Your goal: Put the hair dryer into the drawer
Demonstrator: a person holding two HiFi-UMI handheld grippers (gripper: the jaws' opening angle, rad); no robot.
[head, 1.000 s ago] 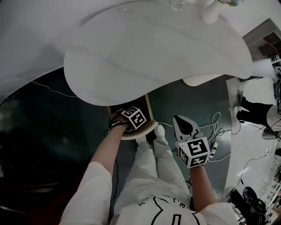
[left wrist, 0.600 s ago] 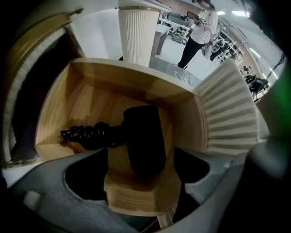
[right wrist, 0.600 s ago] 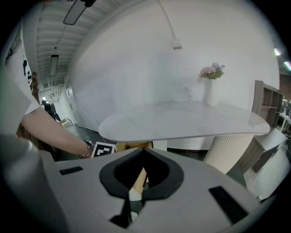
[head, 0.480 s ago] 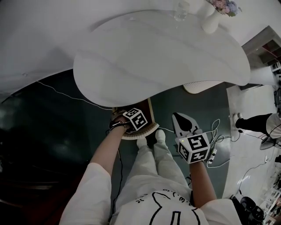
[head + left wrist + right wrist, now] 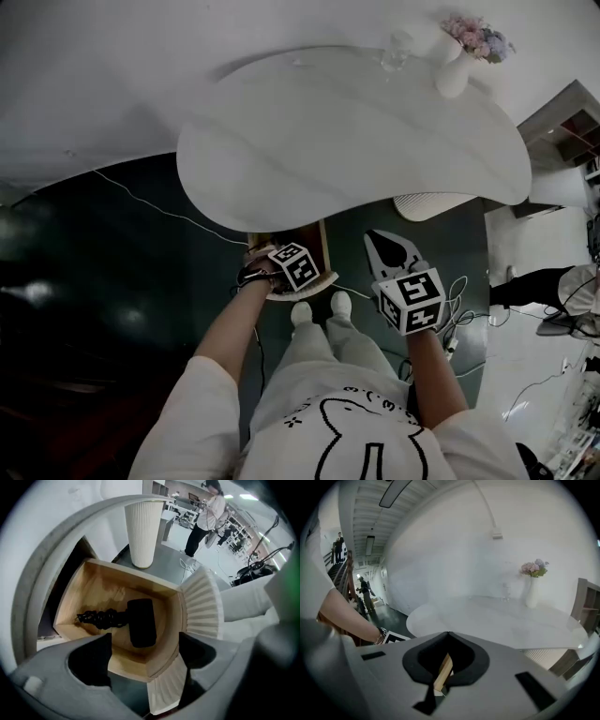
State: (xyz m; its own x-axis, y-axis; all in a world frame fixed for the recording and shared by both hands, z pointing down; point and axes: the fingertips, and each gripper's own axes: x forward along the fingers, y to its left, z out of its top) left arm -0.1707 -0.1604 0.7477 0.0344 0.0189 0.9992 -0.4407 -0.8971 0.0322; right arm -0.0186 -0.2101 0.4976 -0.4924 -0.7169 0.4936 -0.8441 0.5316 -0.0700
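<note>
A black hair dryer (image 5: 141,622) lies inside the open wooden drawer (image 5: 93,590), its coiled cord (image 5: 99,618) trailing to the left. The drawer's white fluted front (image 5: 202,605) curves past on the right. My left gripper (image 5: 144,654) hangs just above the drawer's near corner, jaws wide apart and holding nothing. In the head view the left gripper (image 5: 284,255) sits over the drawer (image 5: 317,246) under the white table (image 5: 356,141). To its right my right gripper (image 5: 380,244) is shut and empty. In the right gripper view the right gripper (image 5: 448,634) points over the table (image 5: 501,620).
The table's fluted white pedestal (image 5: 143,531) stands behind the drawer. A vase of flowers (image 5: 455,61) and a glass (image 5: 398,45) stand at the table's far edge. Cables (image 5: 461,286) lie on the dark floor to the right. A person (image 5: 206,515) stands further off.
The head view has drawn back and the table sits farther up the picture. Both grippers keep about the same places beside the drawer.
</note>
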